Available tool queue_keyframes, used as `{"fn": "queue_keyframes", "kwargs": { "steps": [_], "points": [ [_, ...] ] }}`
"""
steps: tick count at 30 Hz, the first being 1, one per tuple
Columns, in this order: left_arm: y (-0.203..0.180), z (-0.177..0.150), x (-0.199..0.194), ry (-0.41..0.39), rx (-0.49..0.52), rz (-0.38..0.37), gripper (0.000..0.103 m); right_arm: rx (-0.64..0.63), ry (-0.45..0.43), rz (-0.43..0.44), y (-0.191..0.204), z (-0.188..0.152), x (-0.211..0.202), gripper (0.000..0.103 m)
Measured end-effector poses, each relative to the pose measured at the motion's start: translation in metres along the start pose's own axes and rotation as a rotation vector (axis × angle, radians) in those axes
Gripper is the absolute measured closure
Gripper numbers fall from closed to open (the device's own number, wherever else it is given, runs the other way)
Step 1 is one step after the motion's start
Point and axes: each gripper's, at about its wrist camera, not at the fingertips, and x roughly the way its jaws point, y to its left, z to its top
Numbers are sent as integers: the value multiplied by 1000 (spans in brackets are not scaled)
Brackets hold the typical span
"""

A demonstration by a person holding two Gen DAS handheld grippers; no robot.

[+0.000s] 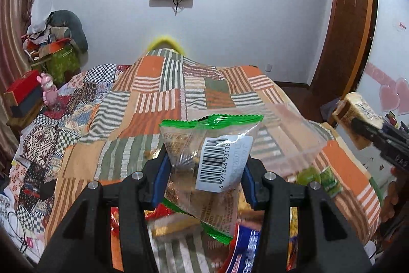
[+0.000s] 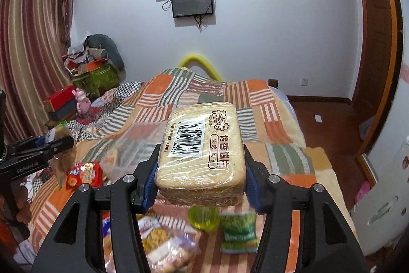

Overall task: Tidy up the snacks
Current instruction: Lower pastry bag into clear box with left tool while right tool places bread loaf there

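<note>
My left gripper (image 1: 204, 178) is shut on a clear snack packet with green edges and a barcode label (image 1: 212, 157), held above the bed. My right gripper (image 2: 200, 178) is shut on a beige wrapped pack of baked bun slices (image 2: 202, 152), also held above the bed. The right gripper with its pack shows in the left wrist view (image 1: 358, 117) at the right edge. The left gripper shows in the right wrist view (image 2: 51, 147) at the left. A clear plastic bag (image 2: 127, 145) lies open on the bed between them.
Loose snacks lie on the patchwork bedspread (image 2: 204, 91) below the grippers: a red packet (image 2: 84, 174), a green packet (image 2: 237, 232), a yellow-green cup (image 2: 203, 219) and a bag of crackers (image 2: 163, 244). Clutter and boxes (image 2: 61, 99) stand at the bed's left.
</note>
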Motion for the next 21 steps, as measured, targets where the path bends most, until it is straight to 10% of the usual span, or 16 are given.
{"fn": "queue_keyframes", "kwargs": {
  "steps": [21],
  "points": [
    [-25, 40, 105, 93, 18, -21, 54, -2, 77, 32, 2, 14, 82, 51]
  ]
}}
